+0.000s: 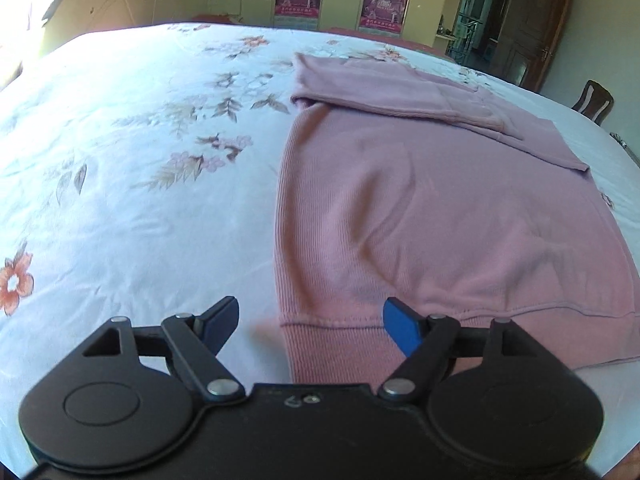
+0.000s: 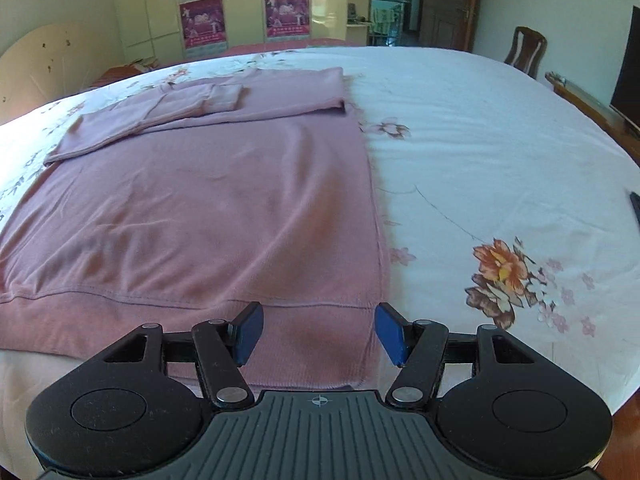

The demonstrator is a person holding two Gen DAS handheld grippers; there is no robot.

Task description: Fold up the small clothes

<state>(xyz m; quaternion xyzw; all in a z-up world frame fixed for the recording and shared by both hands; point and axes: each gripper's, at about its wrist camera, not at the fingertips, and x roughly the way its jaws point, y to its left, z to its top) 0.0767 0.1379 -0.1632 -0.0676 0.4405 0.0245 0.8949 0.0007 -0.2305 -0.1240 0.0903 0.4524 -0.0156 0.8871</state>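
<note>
A pink sweatshirt point(image 1: 420, 216) lies flat on the bed, its sleeves folded across the far part point(image 1: 400, 92). It also shows in the right wrist view point(image 2: 208, 208), with the folded sleeves point(image 2: 192, 104) at the far end. My left gripper point(image 1: 312, 324) is open over the near left corner of the ribbed hem, holding nothing. My right gripper point(image 2: 318, 332) is open over the near right corner of the hem, holding nothing. Both sets of blue pads straddle the hem's corners.
The bed has a white floral sheet point(image 1: 140, 160), also seen in the right wrist view point(image 2: 500, 160). Wardrobes with posters point(image 2: 240, 12) stand beyond the bed. A wooden chair point(image 2: 526, 50) and a dark screen point(image 2: 626, 76) are at the right.
</note>
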